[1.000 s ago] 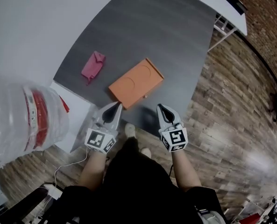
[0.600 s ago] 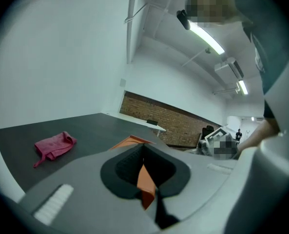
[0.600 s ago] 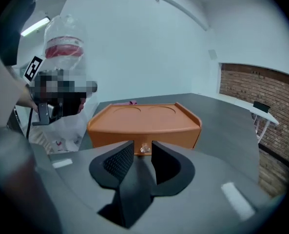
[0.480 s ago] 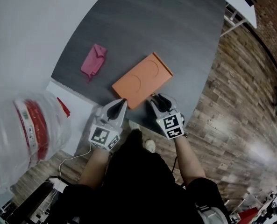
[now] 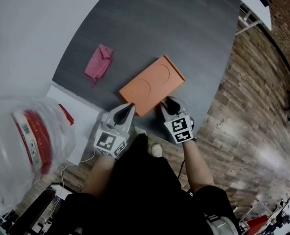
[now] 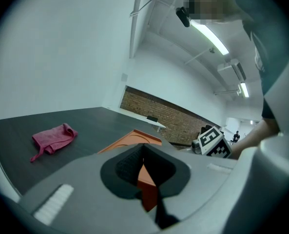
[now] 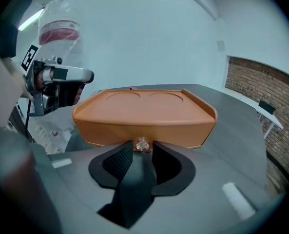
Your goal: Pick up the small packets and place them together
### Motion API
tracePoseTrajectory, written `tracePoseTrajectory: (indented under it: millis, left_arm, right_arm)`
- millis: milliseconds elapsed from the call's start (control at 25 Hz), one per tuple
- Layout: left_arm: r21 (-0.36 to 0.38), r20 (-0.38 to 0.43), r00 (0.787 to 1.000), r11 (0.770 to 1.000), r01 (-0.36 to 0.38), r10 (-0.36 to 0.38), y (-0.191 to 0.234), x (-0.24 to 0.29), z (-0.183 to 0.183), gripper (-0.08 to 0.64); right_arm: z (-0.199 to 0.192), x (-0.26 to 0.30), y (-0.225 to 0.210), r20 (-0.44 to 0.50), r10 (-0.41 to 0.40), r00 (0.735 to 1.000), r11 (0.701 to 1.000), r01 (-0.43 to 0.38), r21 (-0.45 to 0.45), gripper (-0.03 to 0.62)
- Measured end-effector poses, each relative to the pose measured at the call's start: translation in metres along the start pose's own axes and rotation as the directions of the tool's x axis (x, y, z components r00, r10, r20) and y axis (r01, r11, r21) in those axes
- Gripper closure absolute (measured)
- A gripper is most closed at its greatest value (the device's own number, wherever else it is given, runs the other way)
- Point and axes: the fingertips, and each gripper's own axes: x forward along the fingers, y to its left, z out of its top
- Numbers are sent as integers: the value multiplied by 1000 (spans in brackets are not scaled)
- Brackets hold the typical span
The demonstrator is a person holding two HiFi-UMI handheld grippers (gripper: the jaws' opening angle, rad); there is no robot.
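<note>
At the near edge of the dark grey table (image 5: 184,33) we see an orange box (image 5: 152,84) lying slantwise, with a small clear knob (image 7: 143,144) on the side that faces us. Our right gripper (image 5: 167,102) points down at that side. Its jaws have just been opening and now stand narrowly apart, with the knob between their tips and a little room on either side, so the pads do not press on it. Our left gripper (image 5: 129,106) has its jaws drawn together and empty, its tip just beside the box's near left corner; whether it touches we cannot tell. A crumpled pink cloth (image 5: 99,62) lies on the table well apart from the box, to the left. Where the small packets are, none of our views shows.
</note>
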Motion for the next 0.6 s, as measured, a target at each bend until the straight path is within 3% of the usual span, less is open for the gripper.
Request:
tracePoseTrajectory:
  millis: [120, 280, 600]
  left_arm:
    - [-5, -8, 1000, 1000, 8, -8, 1, 1, -2, 560]
    - [5, -39, 999, 1000, 8, -8, 0, 4, -9, 560]
    - [0, -114, 990, 997, -79, 78, 8, 7, -24, 560]
  right_arm:
    - [-1, 0, 0, 3, -10, 1000, 1000, 10, -1, 508]
    - [-3, 1, 1, 11, -6, 1000, 1000, 6, 1, 512]
    - [-5, 1, 1, 13, -11, 1000, 1000, 11, -17, 515]
